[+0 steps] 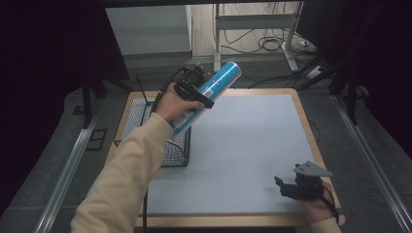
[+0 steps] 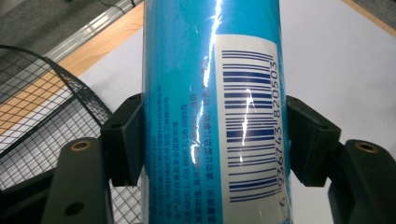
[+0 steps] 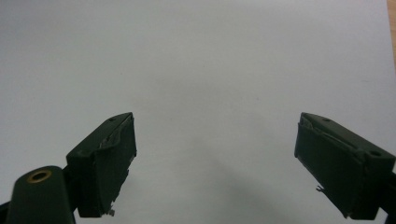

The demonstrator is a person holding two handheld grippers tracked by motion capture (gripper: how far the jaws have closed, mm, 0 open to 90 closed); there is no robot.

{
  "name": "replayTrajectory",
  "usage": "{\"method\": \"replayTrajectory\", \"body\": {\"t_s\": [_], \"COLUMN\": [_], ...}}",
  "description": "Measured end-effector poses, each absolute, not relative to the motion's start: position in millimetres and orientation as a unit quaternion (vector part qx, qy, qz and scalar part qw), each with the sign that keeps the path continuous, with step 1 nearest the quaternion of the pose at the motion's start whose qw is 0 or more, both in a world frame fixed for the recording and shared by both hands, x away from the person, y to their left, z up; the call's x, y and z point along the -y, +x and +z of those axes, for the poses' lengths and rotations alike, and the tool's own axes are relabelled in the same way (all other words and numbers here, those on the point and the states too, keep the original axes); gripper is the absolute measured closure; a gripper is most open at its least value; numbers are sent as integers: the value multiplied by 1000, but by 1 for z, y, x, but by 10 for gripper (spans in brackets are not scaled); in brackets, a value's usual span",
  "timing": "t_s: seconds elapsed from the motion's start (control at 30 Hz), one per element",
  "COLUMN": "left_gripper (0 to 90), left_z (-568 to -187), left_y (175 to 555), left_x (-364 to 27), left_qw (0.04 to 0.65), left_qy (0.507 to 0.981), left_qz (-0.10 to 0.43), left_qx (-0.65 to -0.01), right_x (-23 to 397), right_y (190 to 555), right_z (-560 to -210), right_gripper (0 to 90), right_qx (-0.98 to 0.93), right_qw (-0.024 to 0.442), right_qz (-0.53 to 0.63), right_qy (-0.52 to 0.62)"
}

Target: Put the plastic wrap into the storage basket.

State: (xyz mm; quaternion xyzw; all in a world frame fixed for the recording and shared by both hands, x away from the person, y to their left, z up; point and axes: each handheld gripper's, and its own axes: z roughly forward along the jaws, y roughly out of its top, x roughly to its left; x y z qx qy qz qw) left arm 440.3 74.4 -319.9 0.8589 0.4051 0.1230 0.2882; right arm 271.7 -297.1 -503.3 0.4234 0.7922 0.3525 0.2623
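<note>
Blue cylindrical canister sits clamped in your left hand-held gripper, tilted above the wire basket at ten o'clock, likely for dropping in. Your right hand-held gripper idles wide open over the bench at five o'clock.

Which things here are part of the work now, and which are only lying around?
In use:
- blue can, clamped in the left gripper
- wire basket, just below the can, probably its target

Not in use:
- right gripper, open, holding nothing, over the white mat
- cables on the floor beyond the table
</note>
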Motion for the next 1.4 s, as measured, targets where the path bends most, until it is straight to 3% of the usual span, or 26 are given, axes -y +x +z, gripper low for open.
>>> {"method": "replayTrajectory", "body": {"t_s": [0.93, 1.4], "left_gripper": [320, 320], "left_z": [-325, -356], "left_y": [478, 496], "left_x": [-109, -136], "left_qw": [270, 248], "left_qy": [844, 832], "left_qz": [148, 155], "left_qx": [-439, -471], "right_x": [300, 300], "right_y": [274, 274], "right_z": [-505, -505], "right_gripper": [131, 131], "right_qx": [-792, -793], "right_qw": [264, 265], "right_qz": [348, 346], "right_qy": [426, 427]}}
